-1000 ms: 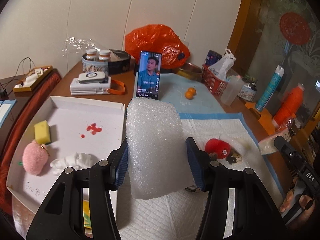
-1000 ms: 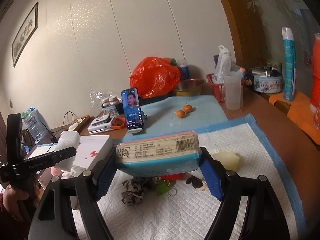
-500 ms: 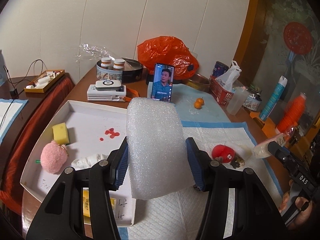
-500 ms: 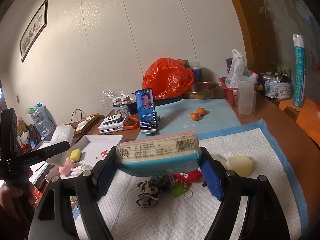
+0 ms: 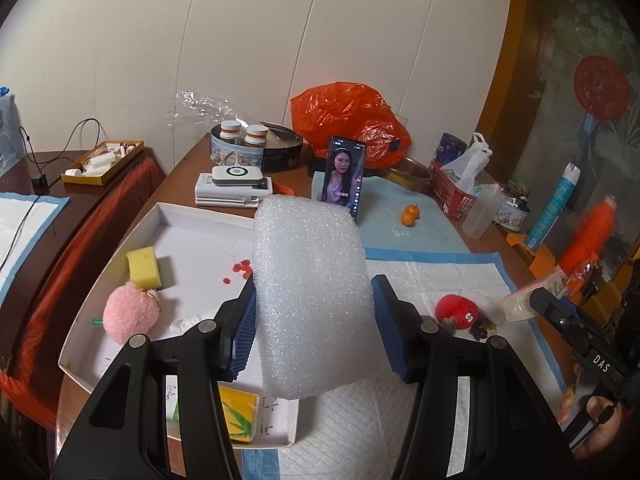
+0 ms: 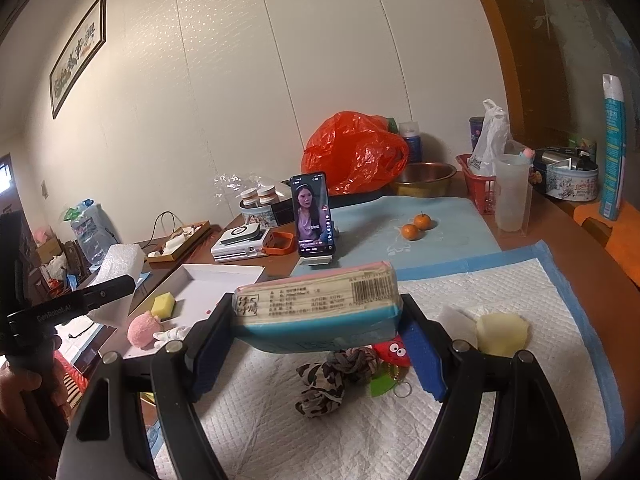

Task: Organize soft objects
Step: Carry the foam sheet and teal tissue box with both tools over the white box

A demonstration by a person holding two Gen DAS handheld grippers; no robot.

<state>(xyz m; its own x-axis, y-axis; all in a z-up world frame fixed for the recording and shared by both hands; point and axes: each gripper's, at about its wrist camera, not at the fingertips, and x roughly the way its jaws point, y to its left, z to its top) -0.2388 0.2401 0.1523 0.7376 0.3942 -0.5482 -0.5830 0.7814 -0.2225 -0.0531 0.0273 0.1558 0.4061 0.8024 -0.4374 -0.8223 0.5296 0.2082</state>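
My left gripper (image 5: pixel 314 284) is shut on a white foam block (image 5: pixel 308 248) held upright above the near right corner of the white tray (image 5: pixel 192 220). The tray holds a yellow sponge (image 5: pixel 144 266), a pink plush (image 5: pixel 130 314), a white cloth (image 5: pixel 188 322) and a yellow-green packet (image 5: pixel 238 414). My right gripper (image 6: pixel 316 320) is shut on a blue and pink tissue pack (image 6: pixel 316 300) above the white pad (image 6: pixel 400 420). Under it lie a leopard scrunchie (image 6: pixel 332 380), a red plush (image 6: pixel 394 354) and a pale yellow foam piece (image 6: pixel 500 330).
A phone (image 5: pixel 344 176) stands on its stand behind the tray, with two small oranges (image 5: pixel 410 214) to its right. An orange bag (image 5: pixel 348 120), a red basket (image 5: pixel 452 196), a plastic cup (image 6: pixel 510 196) and bottles crowd the back and right edge.
Both grippers have shifted left toward the tray side, each keeping its hold. More of the tray and its contents shows in both views.
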